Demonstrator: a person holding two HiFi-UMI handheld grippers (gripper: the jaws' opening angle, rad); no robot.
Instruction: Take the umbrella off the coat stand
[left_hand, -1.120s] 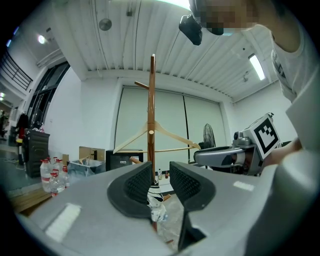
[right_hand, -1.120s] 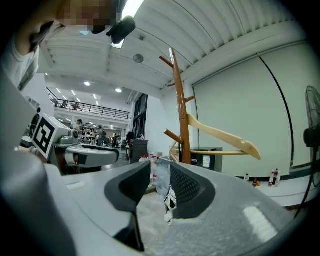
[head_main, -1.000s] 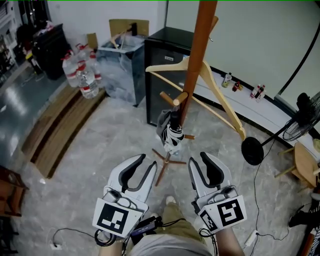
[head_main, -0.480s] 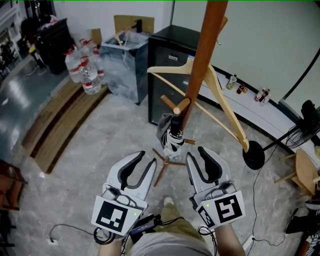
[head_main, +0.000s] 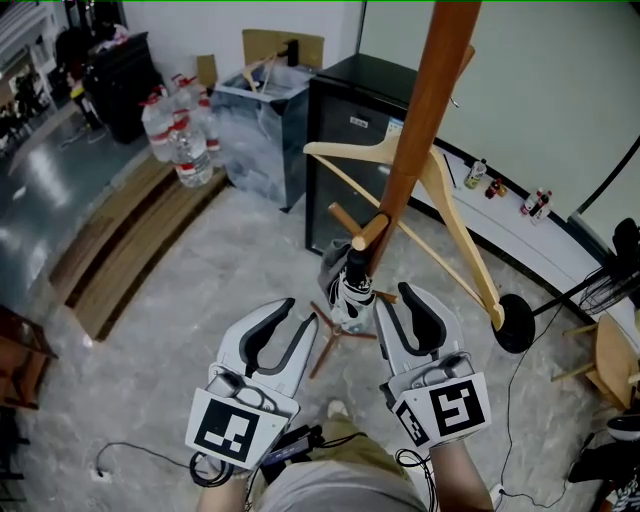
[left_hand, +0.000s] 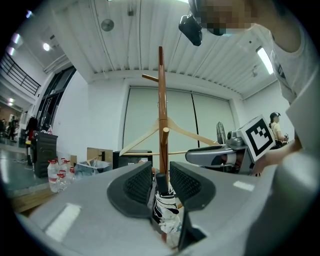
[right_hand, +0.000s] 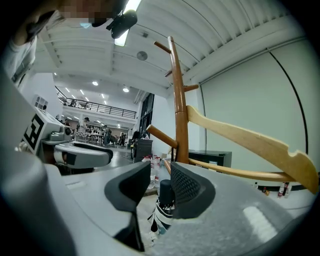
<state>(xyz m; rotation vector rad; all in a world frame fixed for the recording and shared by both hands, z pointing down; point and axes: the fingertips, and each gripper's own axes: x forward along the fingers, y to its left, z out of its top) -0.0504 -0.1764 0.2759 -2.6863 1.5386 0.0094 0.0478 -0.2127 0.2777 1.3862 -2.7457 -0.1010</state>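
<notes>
A folded black-and-white umbrella (head_main: 352, 288) hangs from a low peg of the brown wooden coat stand (head_main: 428, 130). A wooden hanger (head_main: 440, 190) hangs on the same pole. My left gripper (head_main: 291, 320) and right gripper (head_main: 402, 302) are both open, side by side just short of the umbrella. In the left gripper view the umbrella (left_hand: 163, 207) shows beyond the gap of the left gripper (left_hand: 160, 184), in front of the pole (left_hand: 161, 115). The right gripper (right_hand: 159, 189) likewise frames the umbrella (right_hand: 164, 209) without touching it.
A black cabinet (head_main: 360, 100) stands behind the stand, with a plastic-covered bin (head_main: 258, 130) and water bottles (head_main: 180, 140) to its left. Wooden planks (head_main: 120, 240) lie at left. A round black base (head_main: 513, 324), a fan (head_main: 622, 270) and floor cables are at right.
Both grippers have moved forward toward the coat stand, so the umbrella and pole now sit closer. The jaws stay apart as before.
</notes>
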